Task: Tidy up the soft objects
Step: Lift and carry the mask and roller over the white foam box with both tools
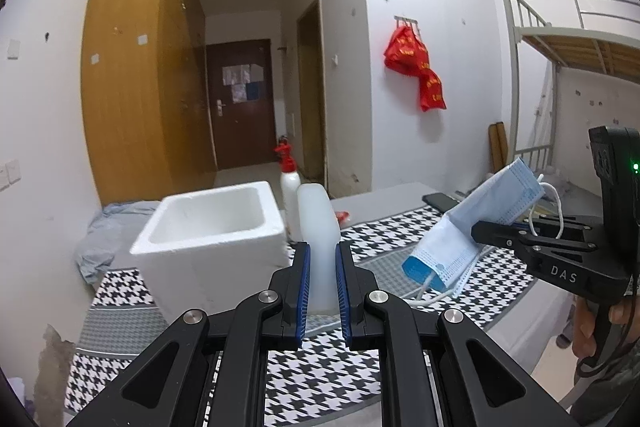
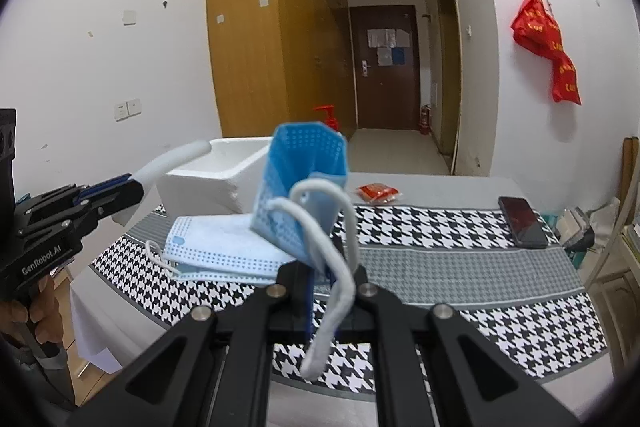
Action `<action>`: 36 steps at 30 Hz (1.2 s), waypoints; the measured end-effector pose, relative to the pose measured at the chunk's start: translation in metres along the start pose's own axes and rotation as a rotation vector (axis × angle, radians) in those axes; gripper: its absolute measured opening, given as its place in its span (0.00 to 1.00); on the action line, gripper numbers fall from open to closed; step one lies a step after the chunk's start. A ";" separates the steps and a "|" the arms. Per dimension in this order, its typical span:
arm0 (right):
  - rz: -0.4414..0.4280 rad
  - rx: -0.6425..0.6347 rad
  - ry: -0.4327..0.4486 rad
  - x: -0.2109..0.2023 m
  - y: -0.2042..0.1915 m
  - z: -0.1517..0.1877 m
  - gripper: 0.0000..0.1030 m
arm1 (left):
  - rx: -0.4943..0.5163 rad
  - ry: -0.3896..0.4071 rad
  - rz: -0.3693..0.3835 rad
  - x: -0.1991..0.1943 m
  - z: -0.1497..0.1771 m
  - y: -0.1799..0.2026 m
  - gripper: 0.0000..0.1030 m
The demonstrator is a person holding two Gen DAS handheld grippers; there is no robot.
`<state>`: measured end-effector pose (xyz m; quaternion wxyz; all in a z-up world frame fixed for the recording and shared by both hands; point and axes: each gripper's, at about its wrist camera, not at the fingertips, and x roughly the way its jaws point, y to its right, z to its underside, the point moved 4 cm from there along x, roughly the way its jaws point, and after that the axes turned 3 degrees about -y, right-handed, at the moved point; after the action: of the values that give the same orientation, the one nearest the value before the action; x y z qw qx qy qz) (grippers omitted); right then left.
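left tool (image 1: pixel 322 287) grips a white foam strip (image 1: pixel 316 227); right tool (image 2: pixel 324 281) pinches a blue mask (image 2: pixel 300 187) above the desk (image 2: pixel 440 259).

A: Colours? Cloth (image 2: pixel 460 259) on desk: blk/wht houndstooth, grey bands.
B: Masks (image 2: pixel 224 247): lt blue, white dotted edges, white ear loops. Foam box (image 1: pixel 216 227): plain white.
A: Fingers (image 1: pixel 305 287): black w/ blue pads. Foam piece (image 1: pixel 318 227) betw. them: translucent white.
B: Packet (image 2: pixel 378 193): red. Phone (image 2: pixel 522 221): black. Wardrobe (image 2: pixel 272 27): orange-brown wood. Hanging bag (image 2: pixel 548 47): red, yellow print.
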<state>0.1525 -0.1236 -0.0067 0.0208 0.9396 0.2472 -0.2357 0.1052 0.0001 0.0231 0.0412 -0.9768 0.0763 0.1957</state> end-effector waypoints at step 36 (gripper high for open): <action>-0.206 -0.160 -0.038 0.049 -0.091 -0.025 0.09 | -0.108 0.025 -0.172 -0.032 0.008 -0.076 0.13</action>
<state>0.1580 -0.0175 0.0001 0.0762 0.9000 0.3600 -0.2337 0.0852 0.0802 0.0320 0.0042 -0.9829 -0.0178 0.1832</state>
